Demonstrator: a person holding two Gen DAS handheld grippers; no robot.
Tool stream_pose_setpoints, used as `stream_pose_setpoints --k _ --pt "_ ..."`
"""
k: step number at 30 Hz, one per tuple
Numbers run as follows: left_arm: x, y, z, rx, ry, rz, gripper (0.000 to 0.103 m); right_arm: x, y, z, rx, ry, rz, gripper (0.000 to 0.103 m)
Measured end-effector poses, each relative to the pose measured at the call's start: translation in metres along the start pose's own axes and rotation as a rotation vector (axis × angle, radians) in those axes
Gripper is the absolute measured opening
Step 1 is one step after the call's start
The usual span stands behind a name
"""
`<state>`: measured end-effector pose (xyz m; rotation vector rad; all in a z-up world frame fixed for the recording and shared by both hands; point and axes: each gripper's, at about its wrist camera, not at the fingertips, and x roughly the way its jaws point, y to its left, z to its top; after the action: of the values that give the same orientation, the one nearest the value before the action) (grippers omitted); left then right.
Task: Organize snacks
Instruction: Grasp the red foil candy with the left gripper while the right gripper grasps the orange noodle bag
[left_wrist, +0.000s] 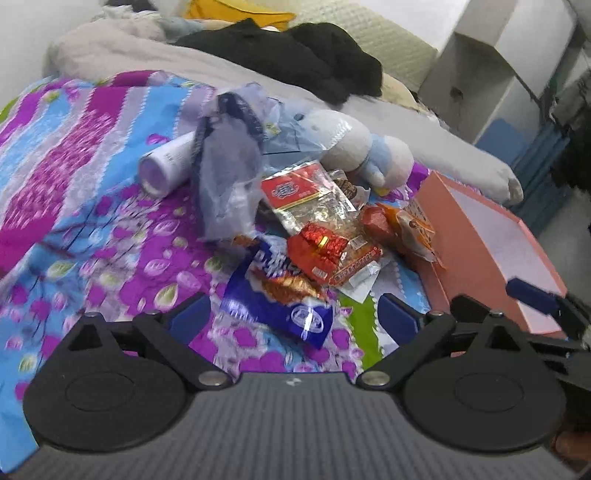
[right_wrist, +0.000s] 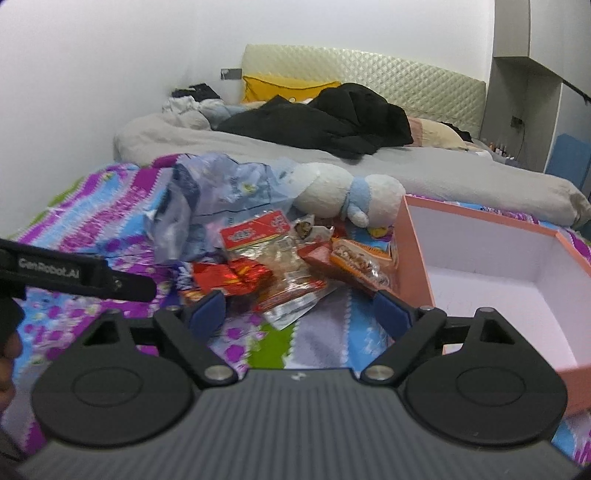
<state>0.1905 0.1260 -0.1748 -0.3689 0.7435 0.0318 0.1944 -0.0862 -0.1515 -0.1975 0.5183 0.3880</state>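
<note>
A pile of snack packets lies on the flowered bedspread (left_wrist: 74, 206): a blue packet (left_wrist: 280, 295) nearest, a shiny red packet (left_wrist: 319, 245), a clear bag with a red label (left_wrist: 306, 195) and an orange packet (left_wrist: 413, 225). An open pink box (left_wrist: 491, 247) with a white inside stands right of the pile. My left gripper (left_wrist: 293, 317) is open and empty just short of the blue packet. My right gripper (right_wrist: 301, 314) is open and empty in front of the red packet (right_wrist: 236, 277) and beside the box (right_wrist: 491, 269).
A crumpled bluish plastic bag (left_wrist: 229, 173), a white tube (left_wrist: 166, 166) and a white-and-blue plush toy (left_wrist: 354, 144) lie behind the snacks. A grey duvet (right_wrist: 406, 166) with black clothes (right_wrist: 325, 122) covers the far bed. A shelf unit (left_wrist: 472, 74) stands at right.
</note>
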Motion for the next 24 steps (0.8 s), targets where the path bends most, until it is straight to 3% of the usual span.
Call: stream_pose_setpoints --k 4,12,15,24 --pt "0.023 -0.012 0.016 0.092 0.013 -0.014 0.096 0.022 -0.006 0.008 -0.011 -0.002 -0.034 0.079" --pt "0.072 -0.038 0.034 0.278 0.053 -0.044 0.089 0.069 -0.023 0.023 -0.004 0.02 -0.066 0.075" --pt "0.092 -0.047 0.036 0.346 0.07 -0.02 0.089 0.086 -0.028 0.026 -0.013 0.052 -0.067 0.07" --pt "0.142 -0.062 0.038 0.463 0.111 0.002 0.089 0.119 -0.039 0.028 0.017 0.114 -0.071 0.07"
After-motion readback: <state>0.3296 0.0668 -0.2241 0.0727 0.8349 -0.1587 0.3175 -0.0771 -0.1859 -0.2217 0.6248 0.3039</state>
